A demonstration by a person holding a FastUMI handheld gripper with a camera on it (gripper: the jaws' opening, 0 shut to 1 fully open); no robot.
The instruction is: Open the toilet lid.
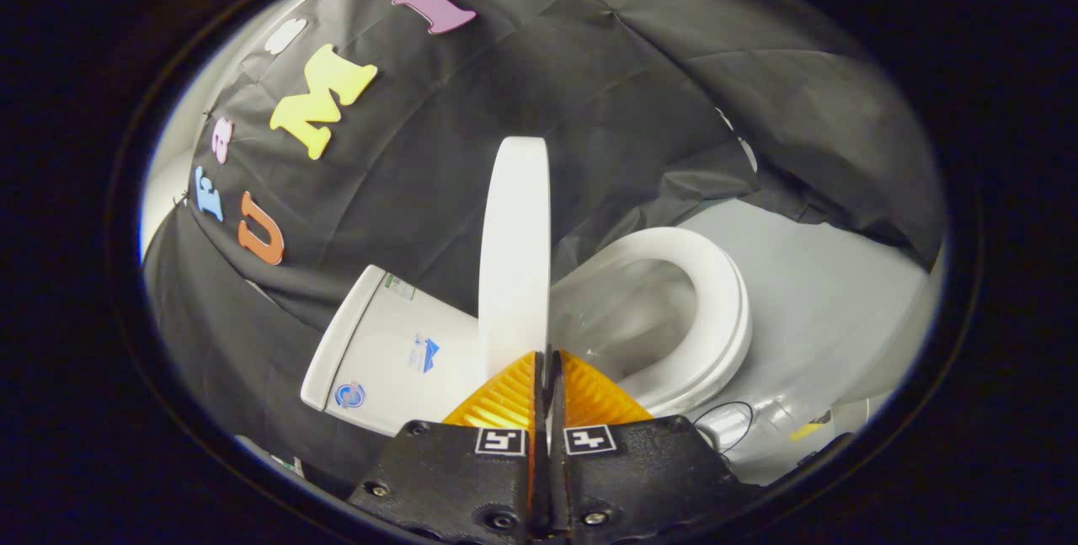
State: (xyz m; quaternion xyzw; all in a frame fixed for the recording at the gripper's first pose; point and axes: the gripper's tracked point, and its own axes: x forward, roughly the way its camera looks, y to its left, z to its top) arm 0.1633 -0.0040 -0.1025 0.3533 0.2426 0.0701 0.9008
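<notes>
The white toilet lid (514, 250) stands raised, seen nearly edge-on, just ahead of my fingers. It rises between the cistern (396, 351) on one side and the seat ring (716, 309) on the other. The seat lies down over the open bowl (623, 317). My gripper (546, 357) is shut, its two fingers pressed together with nothing visible between them. The tips sit right at the lid's near edge; whether they touch it is unclear.
Black booth cloth (589, 107) hangs close behind the toilet. Grey floor (825, 292) spreads beyond the seat ring. A thin black cable loop (724, 419) and a small yellow object (804, 431) lie by the toilet's base, beside my fingers.
</notes>
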